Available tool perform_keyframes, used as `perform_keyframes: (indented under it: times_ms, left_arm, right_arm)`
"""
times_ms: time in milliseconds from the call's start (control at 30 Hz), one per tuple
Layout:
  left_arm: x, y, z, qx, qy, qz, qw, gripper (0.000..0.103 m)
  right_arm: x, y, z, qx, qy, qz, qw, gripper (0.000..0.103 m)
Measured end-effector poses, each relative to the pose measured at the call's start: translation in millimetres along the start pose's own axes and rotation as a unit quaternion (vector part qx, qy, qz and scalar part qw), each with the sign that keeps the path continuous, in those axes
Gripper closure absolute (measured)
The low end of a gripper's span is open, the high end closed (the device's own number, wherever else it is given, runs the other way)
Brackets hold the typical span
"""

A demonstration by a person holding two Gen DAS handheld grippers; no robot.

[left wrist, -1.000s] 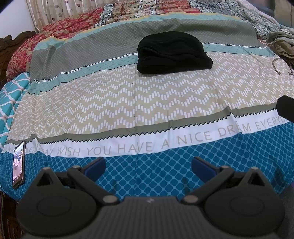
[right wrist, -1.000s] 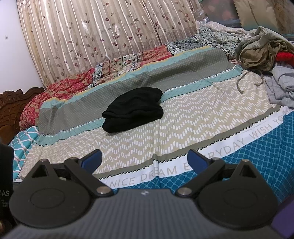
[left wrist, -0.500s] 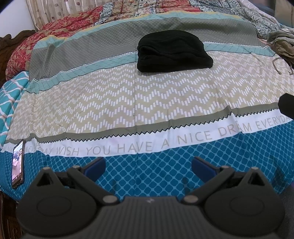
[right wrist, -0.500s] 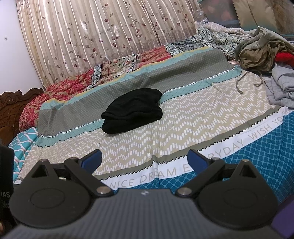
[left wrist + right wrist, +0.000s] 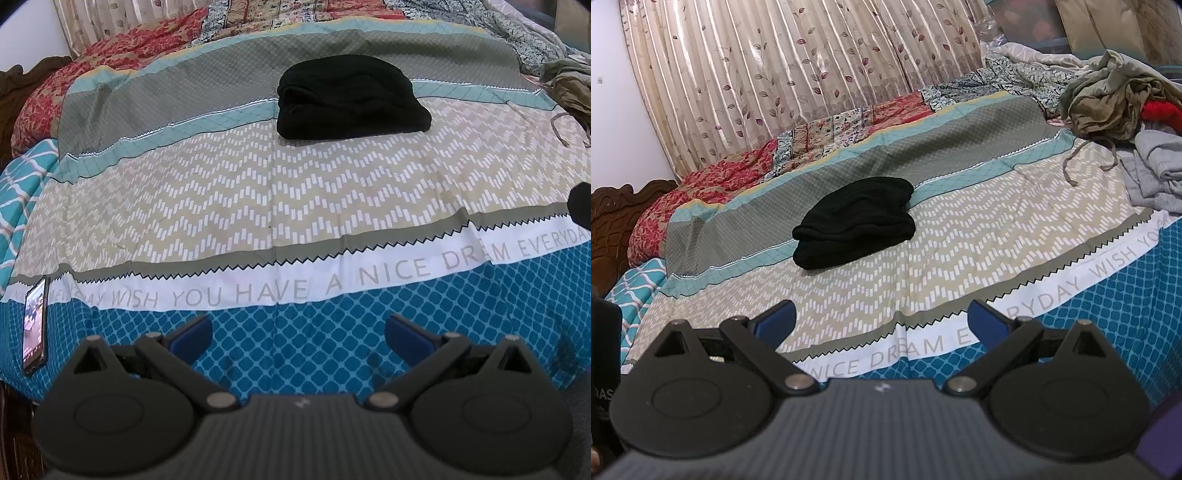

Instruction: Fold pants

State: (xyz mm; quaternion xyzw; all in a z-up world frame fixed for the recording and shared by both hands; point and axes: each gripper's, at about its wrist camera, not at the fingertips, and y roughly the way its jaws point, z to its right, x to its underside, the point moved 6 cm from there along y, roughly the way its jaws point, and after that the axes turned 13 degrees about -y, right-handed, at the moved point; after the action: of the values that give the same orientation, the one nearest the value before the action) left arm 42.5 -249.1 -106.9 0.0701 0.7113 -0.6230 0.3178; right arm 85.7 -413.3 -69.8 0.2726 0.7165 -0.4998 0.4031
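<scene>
Black pants point(image 5: 351, 98) lie folded into a compact bundle on the patterned bedspread point(image 5: 258, 192), toward the far middle of the bed. The right wrist view shows the same black pants point(image 5: 855, 227) left of centre. My left gripper point(image 5: 297, 332) hangs open above the blue near edge of the spread, well short of the bundle, with nothing between its blue pads. My right gripper point(image 5: 882, 319) is also open and empty, over the white lettered band. The dark edge of the right gripper's body point(image 5: 581, 205) pokes in at the right of the left wrist view.
A phone point(image 5: 35, 325) lies at the bed's near left corner. A heap of unfolded clothes, olive point(image 5: 1108, 99), red point(image 5: 1161, 112) and grey point(image 5: 1156, 173), sits at the far right. Curtains point(image 5: 794, 74) hang behind the bed, and a carved wooden headboard point(image 5: 613, 229) stands at left.
Both grippers have drifted very slightly; the view of the bed shifts a little. Nothing was gripped or let go, and the black bundle has not moved.
</scene>
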Motion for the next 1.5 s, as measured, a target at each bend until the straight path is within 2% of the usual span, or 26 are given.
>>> perform_keyframes:
  times_ms: [767, 1167, 1500]
  left_arm:
    - [-2, 0, -1, 0.000, 0.000, 0.004, 1.0000, 0.000]
    - [-28, -13, 7, 0.002, 0.008, 0.026, 0.9996, 0.000]
    - [-53, -29, 25, 0.002, 0.025, 0.051, 0.9984, 0.000]
  right_arm:
    - [1, -1, 0, 0.001, 0.002, 0.004, 1.000, 0.003]
    - [-22, -10, 13, 0.016, 0.011, 0.038, 0.999, 0.003]
    - [-40, -15, 20, 0.002, 0.015, 0.057, 0.998, 0.003]
